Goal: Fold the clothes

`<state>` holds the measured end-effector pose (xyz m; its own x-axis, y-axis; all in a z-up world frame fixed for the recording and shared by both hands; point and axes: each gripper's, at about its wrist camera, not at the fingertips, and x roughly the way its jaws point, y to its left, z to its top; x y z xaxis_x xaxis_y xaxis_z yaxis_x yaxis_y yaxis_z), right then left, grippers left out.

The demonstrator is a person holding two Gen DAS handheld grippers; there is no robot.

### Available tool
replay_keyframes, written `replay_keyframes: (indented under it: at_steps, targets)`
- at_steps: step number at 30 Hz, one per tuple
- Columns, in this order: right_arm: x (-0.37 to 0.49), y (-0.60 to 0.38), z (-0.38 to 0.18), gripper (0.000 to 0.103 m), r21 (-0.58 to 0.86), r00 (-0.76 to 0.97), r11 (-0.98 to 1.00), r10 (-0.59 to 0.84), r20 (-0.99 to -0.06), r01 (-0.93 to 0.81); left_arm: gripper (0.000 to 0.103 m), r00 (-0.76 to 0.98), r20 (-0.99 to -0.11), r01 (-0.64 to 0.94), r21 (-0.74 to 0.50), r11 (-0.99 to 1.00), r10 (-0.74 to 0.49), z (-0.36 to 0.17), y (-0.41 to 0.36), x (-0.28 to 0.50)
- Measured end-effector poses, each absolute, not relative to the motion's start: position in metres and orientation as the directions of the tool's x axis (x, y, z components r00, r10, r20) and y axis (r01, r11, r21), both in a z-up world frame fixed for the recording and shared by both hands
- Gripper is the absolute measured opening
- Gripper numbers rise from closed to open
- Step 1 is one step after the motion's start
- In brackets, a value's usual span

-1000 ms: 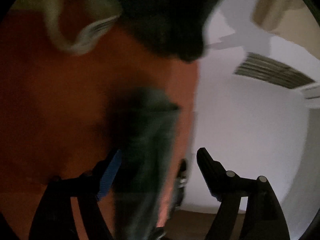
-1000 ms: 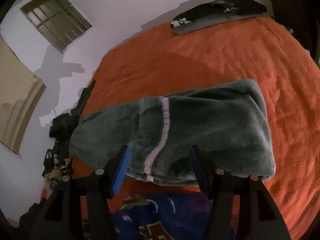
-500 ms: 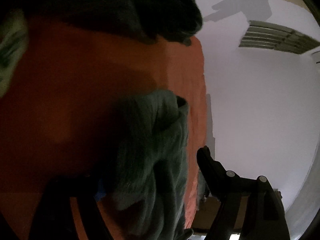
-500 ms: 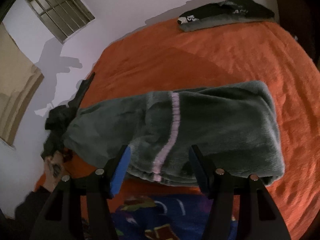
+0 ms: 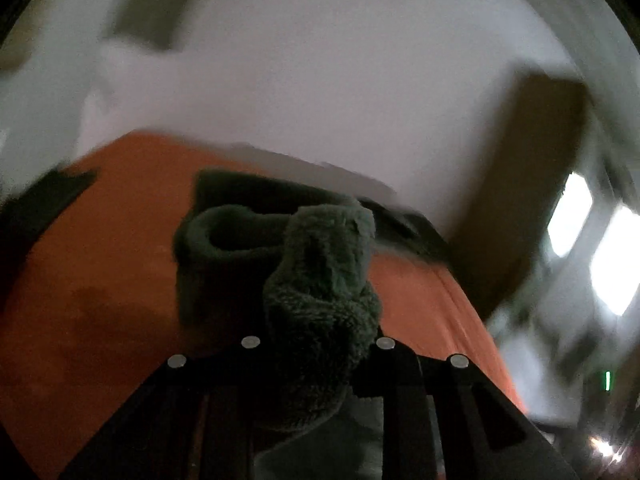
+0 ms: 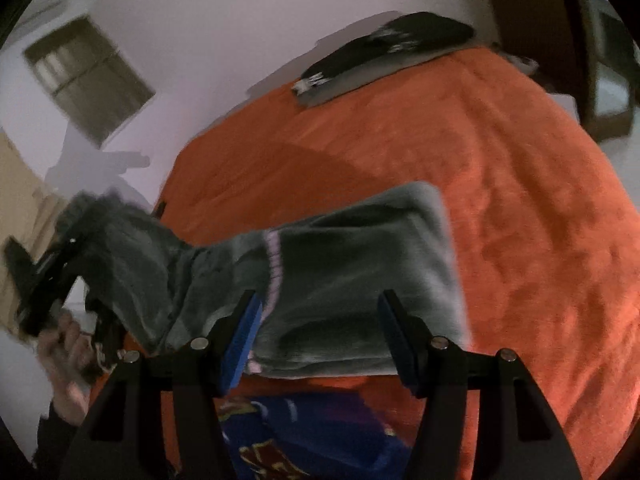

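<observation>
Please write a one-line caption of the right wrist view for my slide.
Open right gripper hovering over a grey fleece garment on an orange bedspread, its far end lifted by the left gripper.

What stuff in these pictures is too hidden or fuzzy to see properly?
- Left gripper fingertips: left wrist view, buried in the grey fleece garment.
- Fleece's far end: right wrist view, motion-blurred where the left gripper lifts it.
- Blue printed cloth: right wrist view, its picture cut by the edge and hidden behind the open right gripper.
- Dark folded clothes on the orange blanket: blurred, print unreadable.
</observation>
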<state>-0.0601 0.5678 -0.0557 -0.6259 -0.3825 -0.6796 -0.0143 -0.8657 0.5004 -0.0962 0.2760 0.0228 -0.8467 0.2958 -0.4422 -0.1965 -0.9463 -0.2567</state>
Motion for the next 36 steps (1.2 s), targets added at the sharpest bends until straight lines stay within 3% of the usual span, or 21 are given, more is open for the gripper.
replay_keyframes:
  at_steps: [5, 8, 10, 14, 19, 24, 25, 27, 28, 29, 32, 36]
  targets:
    - [-0.055, 0.633, -0.055, 0.06, 0.539, -0.655, -0.83, -0.329, -0.68, -0.143, 0.03, -0.713, -0.592, -0.376, -0.128, -0.918, 0.375, -0.014, 0.479, -0.081]
    - [-0.051, 0.665, -0.065, 0.06, 0.552, -0.651, -0.808, -0.31, -0.693, -0.203, 0.031, -0.587, -0.773, -0.433, 0.049, -0.9, 0.24, -0.074, 0.579, -0.076]
    - [-0.048, 0.685, -0.073, 0.06, 0.56, -0.646, -0.792, -0.299, -0.702, -0.242, 0.032, -0.56, -0.808, -0.426, 0.094, -0.9, 0.18, -0.092, 0.592, -0.081]
    - [-0.044, 0.723, -0.09, 0.06, 0.588, -0.636, -0.746, -0.295, -0.713, -0.313, 0.034, -0.516, -0.831, -0.406, 0.023, -0.914, 0.208, -0.076, 0.545, -0.106]
    - [-0.056, 0.722, -0.125, 0.062, 0.752, -0.606, -0.583, -0.489, -0.628, -0.308, 0.038, -0.493, -0.841, -0.416, 0.006, -0.909, 0.22, -0.048, 0.487, -0.117]
    - [-0.081, 0.697, -0.137, 0.077, 0.843, -0.557, -0.468, -0.64, -0.529, -0.263, 0.049, -0.55, -0.774, -0.409, -0.077, -0.909, 0.313, 0.015, 0.412, -0.115]
    - [-0.088, 0.692, -0.133, 0.079, 0.849, -0.55, -0.468, -0.655, -0.519, -0.245, 0.055, -0.558, -0.766, -0.377, -0.11, -0.92, 0.32, 0.02, 0.389, -0.124]
    - [-0.106, 0.681, -0.12, 0.083, 0.845, -0.538, -0.499, -0.667, -0.516, -0.192, 0.078, -0.573, -0.749, -0.312, -0.176, -0.934, 0.332, 0.029, 0.343, -0.141]
    - [-0.116, 0.675, -0.115, 0.089, 0.828, -0.529, -0.534, -0.66, -0.534, -0.169, 0.085, -0.581, -0.74, -0.279, -0.209, -0.937, 0.338, 0.034, 0.32, -0.15]
    - [-0.126, 0.67, -0.111, 0.091, 0.8, -0.518, -0.58, -0.643, -0.564, -0.15, 0.085, -0.59, -0.731, -0.246, -0.241, -0.939, 0.343, 0.038, 0.296, -0.159]
    - [-0.163, 0.657, -0.119, 0.091, 0.686, -0.445, -0.704, -0.563, -0.697, -0.184, 0.085, -0.482, -0.825, -0.05, -0.312, -0.949, 0.296, -0.017, 0.234, -0.213]
    - [-0.208, 0.642, -0.147, 0.091, 0.658, -0.315, -0.73, -0.59, -0.743, -0.184, 0.084, -0.367, -0.896, 0.114, -0.309, -0.944, 0.249, -0.105, 0.193, -0.258]
